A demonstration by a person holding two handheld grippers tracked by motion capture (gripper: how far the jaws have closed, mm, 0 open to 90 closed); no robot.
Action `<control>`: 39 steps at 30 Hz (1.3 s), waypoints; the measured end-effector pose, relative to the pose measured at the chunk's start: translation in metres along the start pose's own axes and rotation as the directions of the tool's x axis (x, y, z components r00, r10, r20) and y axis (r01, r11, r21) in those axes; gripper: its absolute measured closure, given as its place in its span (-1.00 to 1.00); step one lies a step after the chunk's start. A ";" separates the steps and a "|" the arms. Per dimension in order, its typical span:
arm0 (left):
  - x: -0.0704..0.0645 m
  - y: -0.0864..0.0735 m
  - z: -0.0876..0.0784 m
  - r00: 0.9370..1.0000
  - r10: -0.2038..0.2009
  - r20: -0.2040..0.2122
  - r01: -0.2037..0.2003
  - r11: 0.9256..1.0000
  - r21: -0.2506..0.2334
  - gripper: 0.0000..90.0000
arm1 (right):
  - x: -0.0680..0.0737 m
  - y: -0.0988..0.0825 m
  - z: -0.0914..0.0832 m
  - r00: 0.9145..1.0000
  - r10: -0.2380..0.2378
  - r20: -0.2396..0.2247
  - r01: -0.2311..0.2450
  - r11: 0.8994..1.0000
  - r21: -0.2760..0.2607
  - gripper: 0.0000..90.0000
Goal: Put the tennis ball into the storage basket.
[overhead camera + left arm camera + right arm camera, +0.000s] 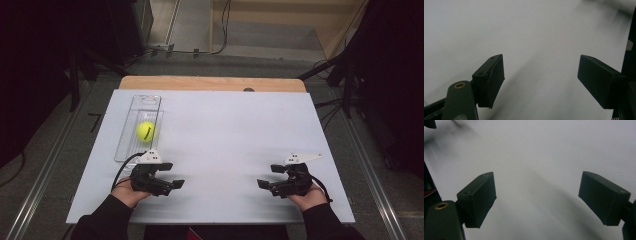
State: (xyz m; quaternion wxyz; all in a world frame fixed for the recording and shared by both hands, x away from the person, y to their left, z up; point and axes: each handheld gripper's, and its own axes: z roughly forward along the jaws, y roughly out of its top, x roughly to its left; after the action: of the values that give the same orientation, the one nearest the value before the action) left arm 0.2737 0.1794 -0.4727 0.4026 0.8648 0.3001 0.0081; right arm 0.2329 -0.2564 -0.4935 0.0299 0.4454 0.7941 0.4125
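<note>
Left gripper (172,184): jaws apart, nothing between them, over bare white table (225,130). Right gripper (265,185): jaws wide, nothing held, facing the left. Tennis ball (145,131): in clear tray (141,107), beyond the left jaws, untouched.

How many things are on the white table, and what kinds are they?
Yellow-green tennis ball: 1
Clear plastic tray: 1
Black grippers held in hands: 2, the left gripper and the right gripper
Total: 4
The ball sits inside the tray.
</note>
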 end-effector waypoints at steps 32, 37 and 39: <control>0.002 -0.014 -0.011 1.000 0.007 -0.019 -0.007 1.000 0.006 -0.50 | 0.000 0.000 0.000 1.000 -0.006 0.002 0.006 1.000 0.003 -0.72; 0.002 -0.014 -0.011 1.000 0.008 -0.017 -0.008 1.000 0.007 -0.50 | 0.000 0.000 0.000 1.000 -0.007 0.001 0.007 1.000 0.003 -0.72; 0.002 -0.014 -0.011 1.000 0.008 -0.017 -0.007 1.000 0.005 -0.50 | 0.000 0.000 0.000 1.000 -0.009 0.001 0.009 1.000 0.004 -0.72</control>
State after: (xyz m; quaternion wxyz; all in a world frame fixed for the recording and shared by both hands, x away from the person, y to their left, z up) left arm 0.2653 0.1948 -0.4758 0.3978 0.8668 0.3002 0.0162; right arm 0.2326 -0.2560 -0.4936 0.0313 0.4422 0.7968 0.4106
